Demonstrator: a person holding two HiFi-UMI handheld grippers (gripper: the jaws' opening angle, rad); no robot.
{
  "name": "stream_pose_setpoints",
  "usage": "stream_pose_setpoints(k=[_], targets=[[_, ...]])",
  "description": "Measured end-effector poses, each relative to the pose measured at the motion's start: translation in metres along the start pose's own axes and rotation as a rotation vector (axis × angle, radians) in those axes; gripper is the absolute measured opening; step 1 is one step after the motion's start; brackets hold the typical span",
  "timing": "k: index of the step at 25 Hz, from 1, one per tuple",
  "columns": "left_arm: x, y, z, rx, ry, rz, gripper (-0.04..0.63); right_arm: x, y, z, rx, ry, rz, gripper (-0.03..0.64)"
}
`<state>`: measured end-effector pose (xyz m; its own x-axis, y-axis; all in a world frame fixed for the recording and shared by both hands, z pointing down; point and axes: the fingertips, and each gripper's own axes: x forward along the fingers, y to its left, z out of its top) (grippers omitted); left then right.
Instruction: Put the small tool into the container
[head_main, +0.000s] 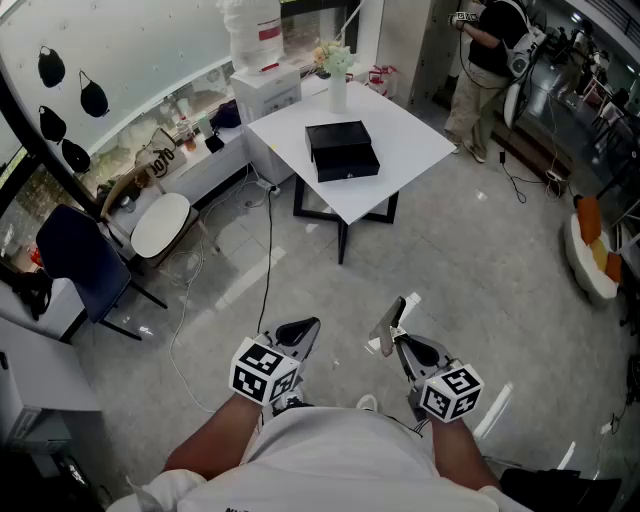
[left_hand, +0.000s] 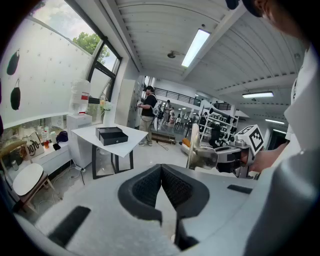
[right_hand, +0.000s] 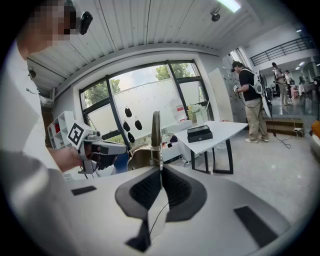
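Head view: small tool (head_main: 388, 326), a thin flat blade judged stiff, light and slippery on its faces, at lower centre, clenched by its lower end in the right claw (head_main: 398, 340). The black container (head_main: 341, 150) sits on the white worktop (head_main: 415, 130) at upper centre, well apart, open floor between. Left gripper view: left claw (left_hand: 161, 169) closed on nothing. Right gripper view: 2 jaws pinch the blade upright; the worktop's near corner is the edge to clear.

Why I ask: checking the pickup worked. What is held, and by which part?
The right gripper pinches the small tool by its lower end; its flat blade stands above the jaws. The left gripper is shut, empty.
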<state>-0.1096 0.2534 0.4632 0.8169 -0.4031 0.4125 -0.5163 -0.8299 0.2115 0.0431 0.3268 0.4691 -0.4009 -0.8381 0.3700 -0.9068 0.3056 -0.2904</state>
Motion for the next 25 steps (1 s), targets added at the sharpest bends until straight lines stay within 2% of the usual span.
stream_pose_setpoints(k=[11, 14, 17, 21, 25], targets=[[-0.004, 0.002, 0.003, 0.010, -0.004, -0.013, 0.009, 0.002, 0.005, 0.001, 0.003, -0.011, -0.010, 0.009], [-0.004, 0.006, 0.003, 0.004, -0.004, -0.019, 0.009, 0.005, 0.008, 0.003, 0.041, -0.025, 0.018, 0.010], [-0.004, 0.012, 0.001, -0.026, -0.005, -0.029, 0.009, 0.009, 0.016, 0.007, 0.064, -0.041, 0.051, 0.011], [-0.010, 0.029, -0.001, -0.068, -0.015, -0.033, 0.009, 0.020, 0.030, 0.005, 0.040, -0.020, 0.053, 0.011], [-0.021, 0.046, 0.004, -0.046, -0.017, -0.041, 0.009, 0.034, 0.045, 0.007, 0.031, -0.003, 0.041, 0.011]])
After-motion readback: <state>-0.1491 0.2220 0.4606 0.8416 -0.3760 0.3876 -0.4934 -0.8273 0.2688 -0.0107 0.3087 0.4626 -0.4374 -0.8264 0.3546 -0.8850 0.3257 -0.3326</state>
